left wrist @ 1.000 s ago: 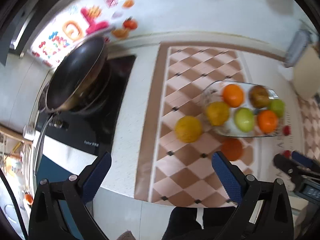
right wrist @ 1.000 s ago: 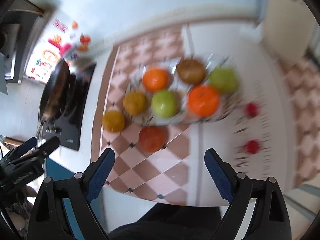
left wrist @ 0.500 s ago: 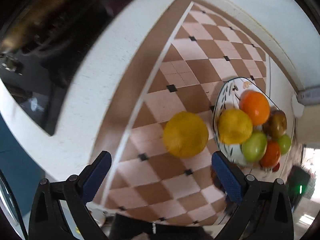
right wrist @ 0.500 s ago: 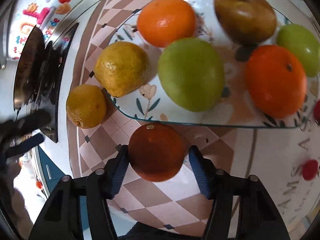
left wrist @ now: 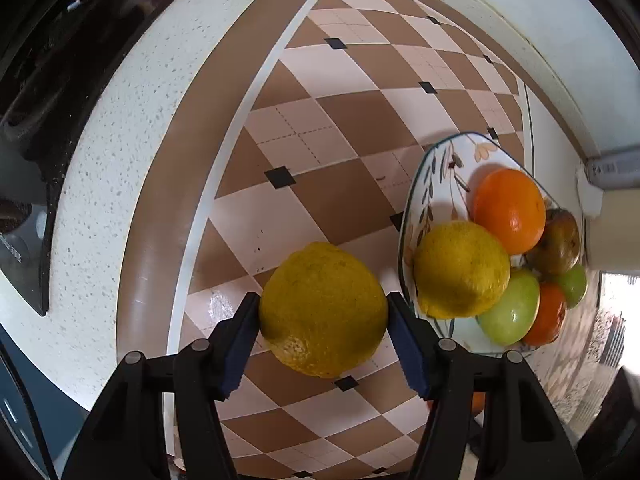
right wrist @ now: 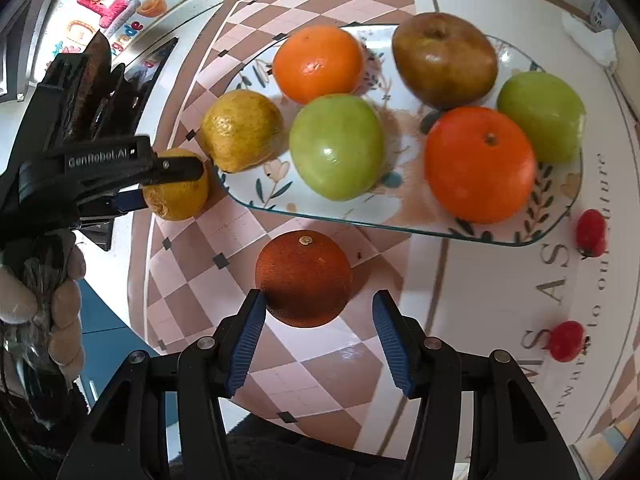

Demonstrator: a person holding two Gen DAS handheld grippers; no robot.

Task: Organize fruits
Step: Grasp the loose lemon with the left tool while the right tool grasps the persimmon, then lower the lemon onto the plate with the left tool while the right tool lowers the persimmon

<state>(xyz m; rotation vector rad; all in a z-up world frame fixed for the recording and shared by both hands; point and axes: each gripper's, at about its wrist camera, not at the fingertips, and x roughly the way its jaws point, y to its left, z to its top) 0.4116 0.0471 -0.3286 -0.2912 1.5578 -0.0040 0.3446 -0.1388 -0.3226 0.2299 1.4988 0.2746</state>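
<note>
Left gripper (left wrist: 323,326): closing on yellow citrus (left wrist: 323,309) between its pads on worktop (left wrist: 96,184); right gripper (right wrist: 318,340), half-open around dark orange (right wrist: 303,279), contact seemingly one-sided; centre both before lifting to plate (right wrist: 256,196) just ahead.

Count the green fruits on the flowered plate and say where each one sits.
2. One green fruit sits mid-plate at the near rim, between the yellow fruit and the bright orange one. The other green fruit sits at the plate's right end. None looks hidden.
</note>
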